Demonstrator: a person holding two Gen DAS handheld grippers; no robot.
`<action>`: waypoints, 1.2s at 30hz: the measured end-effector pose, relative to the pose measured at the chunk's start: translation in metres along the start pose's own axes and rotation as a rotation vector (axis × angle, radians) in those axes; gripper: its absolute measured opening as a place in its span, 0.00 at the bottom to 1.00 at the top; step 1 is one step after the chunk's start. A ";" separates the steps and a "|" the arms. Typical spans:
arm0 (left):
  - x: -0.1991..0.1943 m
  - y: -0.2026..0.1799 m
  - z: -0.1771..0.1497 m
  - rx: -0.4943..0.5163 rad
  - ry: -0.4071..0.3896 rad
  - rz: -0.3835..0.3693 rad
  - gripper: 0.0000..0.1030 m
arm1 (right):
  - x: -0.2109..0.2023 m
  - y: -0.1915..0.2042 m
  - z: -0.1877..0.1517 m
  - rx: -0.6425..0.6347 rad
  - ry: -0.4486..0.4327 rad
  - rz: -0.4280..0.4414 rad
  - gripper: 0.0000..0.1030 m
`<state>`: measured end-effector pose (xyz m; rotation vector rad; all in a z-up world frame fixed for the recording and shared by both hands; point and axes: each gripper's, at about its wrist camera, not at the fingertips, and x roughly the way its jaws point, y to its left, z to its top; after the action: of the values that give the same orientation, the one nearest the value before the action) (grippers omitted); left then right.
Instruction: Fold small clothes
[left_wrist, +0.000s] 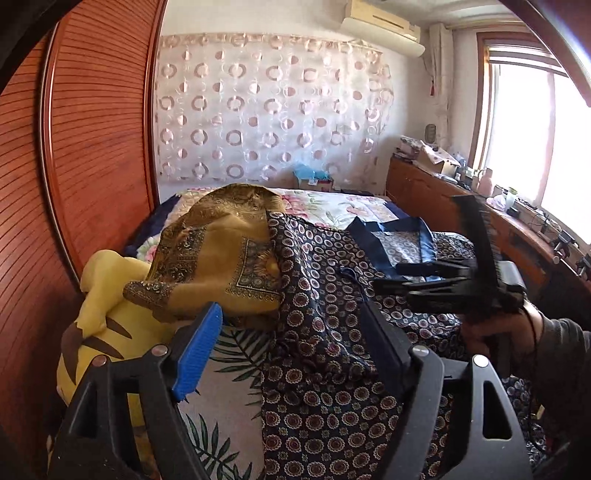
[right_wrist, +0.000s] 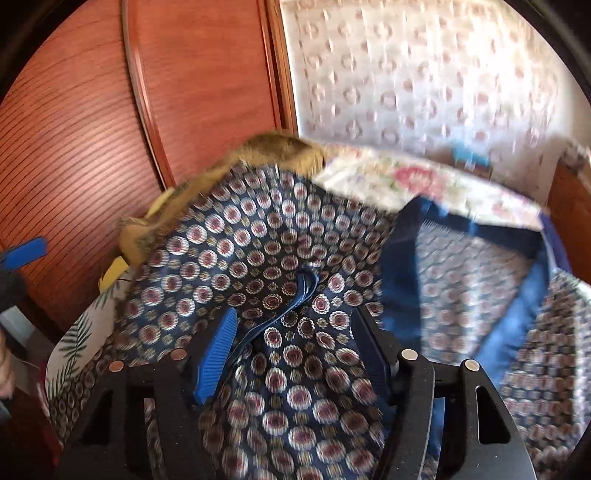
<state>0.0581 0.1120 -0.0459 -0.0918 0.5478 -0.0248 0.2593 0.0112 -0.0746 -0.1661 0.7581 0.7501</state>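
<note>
I find the navy patterned garment (right_wrist: 295, 369) spread over the bed (left_wrist: 321, 201), and I take its plain blue band (right_wrist: 400, 266) as my landmark. My right gripper (right_wrist: 295, 354) sits directly above the patterned cloth, just left of that band; its jaws stand apart, a thin blue cord (right_wrist: 291, 306) runs between them, and I see no pad pressing on cloth. My left gripper (left_wrist: 291, 354) is also open and empty, farther left of the band, over the garment's left edge where it meets the leaf-print sheet (left_wrist: 229, 369). The band runs away from me, towards the far end of the bed. I judge the right hand (left_wrist: 491, 332) the nearer to the band. A mustard garment (left_wrist: 221, 251) lies left of the band beyond my left gripper, partly upon a yellow plush toy (left_wrist: 99, 332).
</note>
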 end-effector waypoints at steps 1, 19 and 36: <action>0.000 0.000 0.000 0.001 -0.001 0.002 0.75 | 0.011 -0.003 0.004 0.018 0.037 0.014 0.64; 0.034 0.000 0.005 0.016 0.005 0.017 0.75 | 0.052 -0.018 0.029 0.002 0.030 -0.102 0.02; 0.126 0.000 0.042 0.073 0.158 0.026 0.46 | -0.045 -0.053 -0.029 -0.038 0.069 -0.191 0.55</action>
<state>0.1874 0.1098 -0.0750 -0.0111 0.7049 -0.0268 0.2563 -0.0639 -0.0714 -0.2959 0.7816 0.5797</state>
